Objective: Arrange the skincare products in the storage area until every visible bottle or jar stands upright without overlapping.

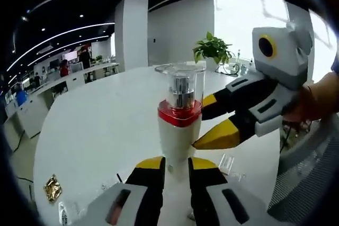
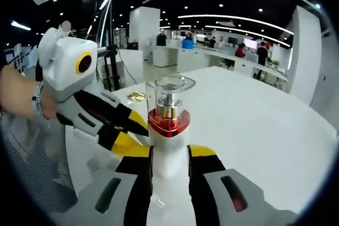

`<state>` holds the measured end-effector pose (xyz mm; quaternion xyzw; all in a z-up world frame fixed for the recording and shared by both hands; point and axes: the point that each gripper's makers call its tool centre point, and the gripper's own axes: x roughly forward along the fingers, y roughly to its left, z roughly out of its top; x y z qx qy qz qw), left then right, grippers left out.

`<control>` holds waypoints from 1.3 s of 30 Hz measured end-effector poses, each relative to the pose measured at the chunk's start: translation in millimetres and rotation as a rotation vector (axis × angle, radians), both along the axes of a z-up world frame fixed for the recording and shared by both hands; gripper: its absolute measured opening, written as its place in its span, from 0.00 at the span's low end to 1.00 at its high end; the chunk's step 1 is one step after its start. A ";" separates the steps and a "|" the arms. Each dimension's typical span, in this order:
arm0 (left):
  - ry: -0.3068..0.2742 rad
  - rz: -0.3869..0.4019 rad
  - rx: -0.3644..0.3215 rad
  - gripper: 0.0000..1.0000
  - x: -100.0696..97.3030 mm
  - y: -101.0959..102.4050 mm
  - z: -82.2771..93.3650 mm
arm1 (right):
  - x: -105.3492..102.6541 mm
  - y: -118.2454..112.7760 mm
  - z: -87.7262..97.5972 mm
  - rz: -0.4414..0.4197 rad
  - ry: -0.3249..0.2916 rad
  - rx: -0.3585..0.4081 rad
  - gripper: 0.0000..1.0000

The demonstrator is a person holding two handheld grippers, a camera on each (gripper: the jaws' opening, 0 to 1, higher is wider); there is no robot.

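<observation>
A round white table [image 1: 95,125] carries everything near at hand, and a crumpled gold wrapper [image 1: 52,188] lies close to its edge, with small clear bits of plastic [image 1: 226,163] scattered on its top nearby. Beyond the table's far edge a leafy green potted plant [image 1: 212,48] stands before a bright window [image 1: 249,19], beside a broad white pillar [image 1: 131,34]. Farther off from the table, long white desks [image 1: 79,75] run through an open office under curved ceiling light strips [image 2: 238,20], where several people [image 2: 241,51] sit or stand, and a grey mesh chair back [image 1: 310,170] rises just off the table's rim.
</observation>
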<state>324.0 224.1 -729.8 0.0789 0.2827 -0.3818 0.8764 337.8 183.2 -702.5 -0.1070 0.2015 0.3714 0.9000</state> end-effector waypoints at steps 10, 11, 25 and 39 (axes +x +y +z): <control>0.032 0.192 0.053 0.25 1.7 81.1 28.1 | 1.3 5.9 18.5 -0.006 -0.040 0.041 0.34; 0.031 0.211 0.065 0.26 -0.1 91.0 28.7 | 1.7 6.7 21.3 -0.006 -0.046 0.042 0.35; 0.129 0.502 0.106 0.26 -8.4 182.2 7.7 | 27.3 30.9 92.7 0.056 -0.164 0.084 0.41; 0.126 0.650 0.122 0.26 -4.7 207.4 5.3 | 40.0 123.9 91.0 0.344 -0.045 -0.220 0.41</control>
